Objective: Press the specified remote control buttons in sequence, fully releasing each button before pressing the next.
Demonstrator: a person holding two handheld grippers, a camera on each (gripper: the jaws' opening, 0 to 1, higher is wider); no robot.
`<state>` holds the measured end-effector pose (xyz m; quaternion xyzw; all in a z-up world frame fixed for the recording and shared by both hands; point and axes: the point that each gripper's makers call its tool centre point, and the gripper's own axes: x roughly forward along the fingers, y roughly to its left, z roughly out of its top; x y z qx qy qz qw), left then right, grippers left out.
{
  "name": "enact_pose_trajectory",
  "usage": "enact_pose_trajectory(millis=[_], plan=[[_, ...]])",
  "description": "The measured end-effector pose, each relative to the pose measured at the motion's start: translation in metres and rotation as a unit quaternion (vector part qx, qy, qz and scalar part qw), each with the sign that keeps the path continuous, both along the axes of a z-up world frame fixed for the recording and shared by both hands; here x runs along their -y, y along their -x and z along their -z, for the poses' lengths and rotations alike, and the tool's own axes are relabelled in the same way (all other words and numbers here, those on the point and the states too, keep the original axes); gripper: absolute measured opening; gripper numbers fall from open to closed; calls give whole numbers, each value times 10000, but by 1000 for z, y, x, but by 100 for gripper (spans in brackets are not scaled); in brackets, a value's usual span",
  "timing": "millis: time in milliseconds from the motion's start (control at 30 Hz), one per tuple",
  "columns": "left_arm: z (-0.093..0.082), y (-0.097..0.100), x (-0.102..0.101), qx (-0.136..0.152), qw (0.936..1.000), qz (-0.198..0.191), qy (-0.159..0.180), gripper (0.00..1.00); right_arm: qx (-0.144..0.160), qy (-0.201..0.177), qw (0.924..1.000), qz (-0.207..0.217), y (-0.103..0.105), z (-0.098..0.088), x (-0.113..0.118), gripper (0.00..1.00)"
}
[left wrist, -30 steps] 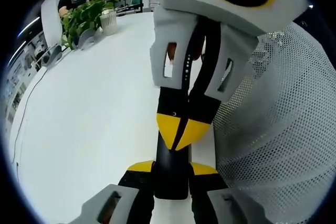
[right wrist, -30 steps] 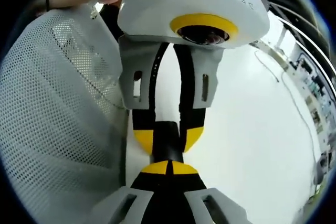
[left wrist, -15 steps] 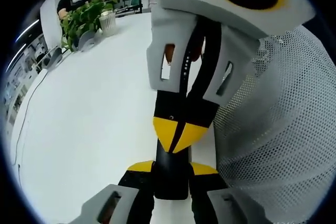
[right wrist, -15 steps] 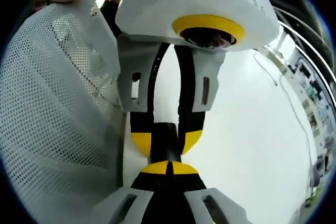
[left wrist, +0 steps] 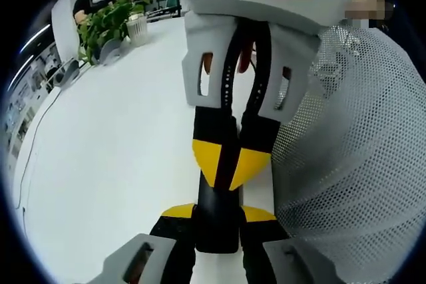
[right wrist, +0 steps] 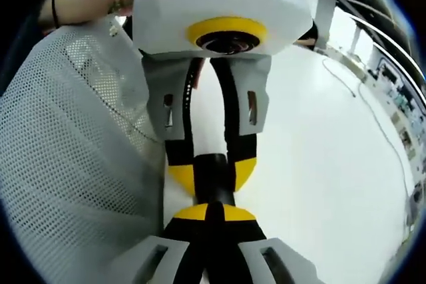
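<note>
Spreading beneath everything, a wide bare white tabletop [left wrist: 113,164]; rising beside it, a white perforated mesh surface [left wrist: 353,164] (chair back or garment, hard to say which). Meeting nose to nose over the table, the left gripper [left wrist: 217,212] and the right gripper [right wrist: 213,213], both grey-bodied with black jaws and yellow tips. Clamping from both sides with the left jaws on the slim black remote control [left wrist: 217,231], lifting it clear of the table and pointing it straight at the opposite tool. Bringing the right jaws together, tip against tip with nothing between them, and resting that joined point on the far end of the remote, apparently as a pressing finger. Standing far off at the table's edge, a leafy green plant in a white pot [left wrist: 106,21]. Hiding the remote's buttons behind the tips, so no telling which one is being pressed. Risking, from here, a glancing push: pressing off-centre could be sliding the remote back through the left jaws or catching a neighbouring button, and lifting too little could be leaving the button half held.
</note>
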<state>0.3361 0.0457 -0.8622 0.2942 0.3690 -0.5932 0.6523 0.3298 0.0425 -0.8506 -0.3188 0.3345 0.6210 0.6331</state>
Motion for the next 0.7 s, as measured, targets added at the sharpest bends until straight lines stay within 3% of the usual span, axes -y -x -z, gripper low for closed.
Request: enact_pose_trajectory(millis=[233,700], plan=[[0,0,0,-16,10000,-4,10,25,72,170,9998,-122,0,3,10,17],[0,0,0,2,10000,-7,8,25,224,699,9972,-154,-8,13,35,21]])
